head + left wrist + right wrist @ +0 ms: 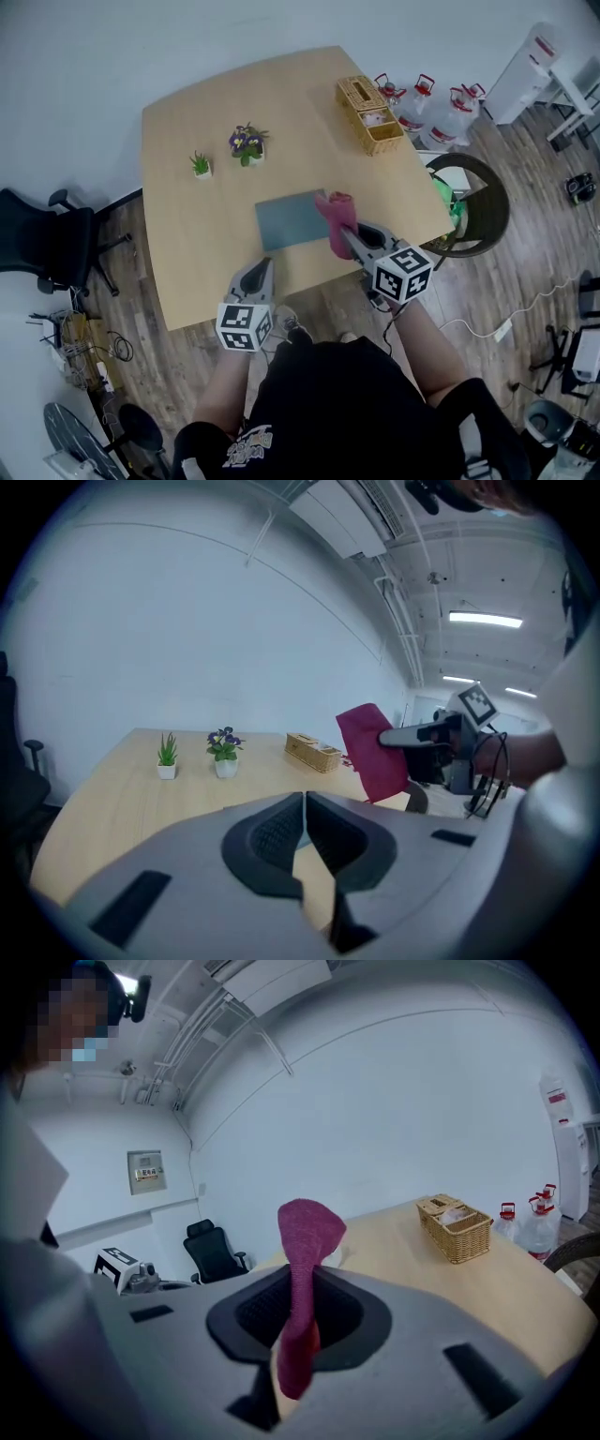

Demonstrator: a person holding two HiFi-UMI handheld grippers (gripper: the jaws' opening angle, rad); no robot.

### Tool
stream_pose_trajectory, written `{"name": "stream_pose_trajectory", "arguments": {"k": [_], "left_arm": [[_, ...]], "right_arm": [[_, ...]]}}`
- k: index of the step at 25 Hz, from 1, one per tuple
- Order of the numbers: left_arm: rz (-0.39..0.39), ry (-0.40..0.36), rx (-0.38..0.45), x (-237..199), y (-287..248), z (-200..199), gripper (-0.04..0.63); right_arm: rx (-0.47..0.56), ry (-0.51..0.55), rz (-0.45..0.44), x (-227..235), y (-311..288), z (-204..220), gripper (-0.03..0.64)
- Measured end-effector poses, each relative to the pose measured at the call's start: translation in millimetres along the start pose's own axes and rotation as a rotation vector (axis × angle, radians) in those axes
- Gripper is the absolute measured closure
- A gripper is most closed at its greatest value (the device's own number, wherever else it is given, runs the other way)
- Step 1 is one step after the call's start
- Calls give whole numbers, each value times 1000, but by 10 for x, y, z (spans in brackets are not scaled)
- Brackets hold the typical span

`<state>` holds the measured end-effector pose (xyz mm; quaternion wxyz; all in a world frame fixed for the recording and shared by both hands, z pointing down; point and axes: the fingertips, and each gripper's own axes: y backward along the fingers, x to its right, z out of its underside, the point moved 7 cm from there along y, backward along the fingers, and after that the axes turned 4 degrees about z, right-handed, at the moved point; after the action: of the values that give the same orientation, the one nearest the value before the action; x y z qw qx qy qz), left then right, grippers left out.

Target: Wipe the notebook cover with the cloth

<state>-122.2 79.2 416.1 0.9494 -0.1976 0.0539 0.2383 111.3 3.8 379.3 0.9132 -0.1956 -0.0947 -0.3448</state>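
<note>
Right gripper [298,1321], low in the centre of its own view, is clamped on the cloth [307,1232], which rises from the jaws as a magenta fold. In the head view the cloth hangs at the right edge of the grey notebook [291,220], mid-frame on the table [187,262]; it may be touching the cover. Left gripper [261,274], below the notebook, has its jaws pressed together on nothing.
</note>
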Motion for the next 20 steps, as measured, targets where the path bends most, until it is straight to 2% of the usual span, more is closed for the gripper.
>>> {"name": "stream_pose_trajectory", "arguments": {"k": [9,14,20], "left_arm": [[-108,127,59,1118,248,296,581],[-177,117,47,1542,510,468,581],[-210,92,72,1762,699,459,581]], "right_arm": [[-20,-2,-125,218,873,308,561],[-41,-9,-187,202,1161,482,561],[-43,6,-251,29,1320,572,561]]}}
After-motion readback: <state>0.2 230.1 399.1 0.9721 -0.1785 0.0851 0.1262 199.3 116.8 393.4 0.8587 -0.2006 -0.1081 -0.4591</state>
